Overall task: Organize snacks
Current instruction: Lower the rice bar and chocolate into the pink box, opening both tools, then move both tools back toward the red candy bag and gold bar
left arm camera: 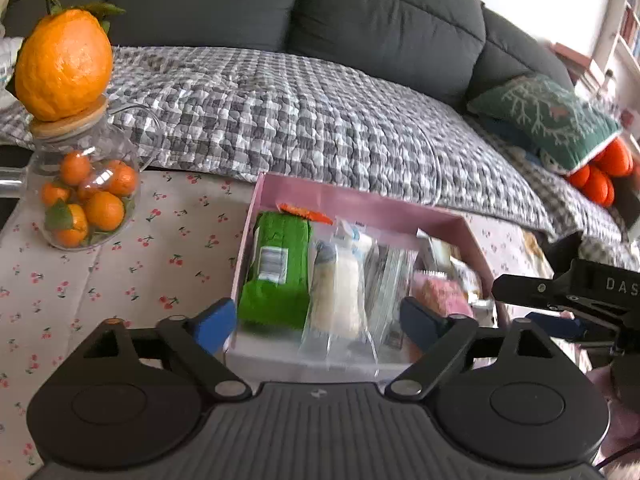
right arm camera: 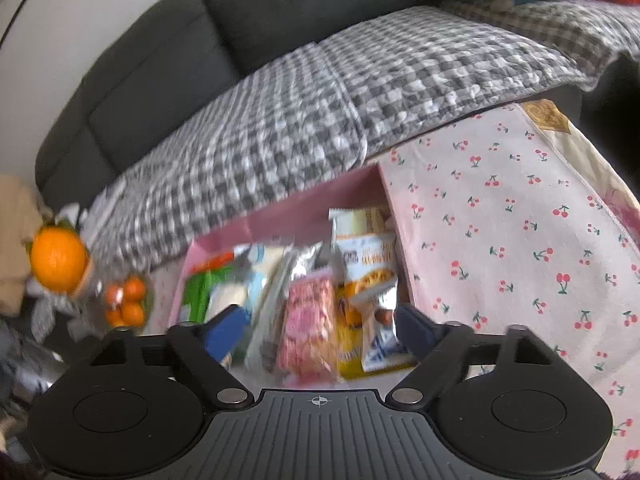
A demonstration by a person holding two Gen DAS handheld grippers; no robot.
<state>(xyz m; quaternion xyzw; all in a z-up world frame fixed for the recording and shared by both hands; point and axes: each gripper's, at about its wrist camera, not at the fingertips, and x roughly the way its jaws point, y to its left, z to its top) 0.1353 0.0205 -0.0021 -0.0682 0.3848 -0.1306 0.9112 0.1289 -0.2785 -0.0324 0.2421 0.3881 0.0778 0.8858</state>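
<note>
Both grippers, left (left arm camera: 318, 322) and right (right arm camera: 320, 328), gaping wide, nothing pinched. Snacks (left arm camera: 340, 280) packed upright inside pink box (left arm camera: 360, 202) on cherry-print cloth (left arm camera: 140, 256). Risk: low pass snagging loose packet tops, tipping the row, or nudging box toward jar (left arm camera: 86, 200).

Legible text: letters "DAS" in pale print on black body of right claw (left arm camera: 560, 312), at right edge of left wrist view; word cut off by frame. Barcode label on green pack (left arm camera: 280, 264) in pink box (left arm camera: 360, 200): digits too small to read. Orange-white packet (right arm camera: 366, 256) carries print, blurred, illegible. Pink packet (right arm camera: 310, 316): pattern only, no readable txt.
</note>
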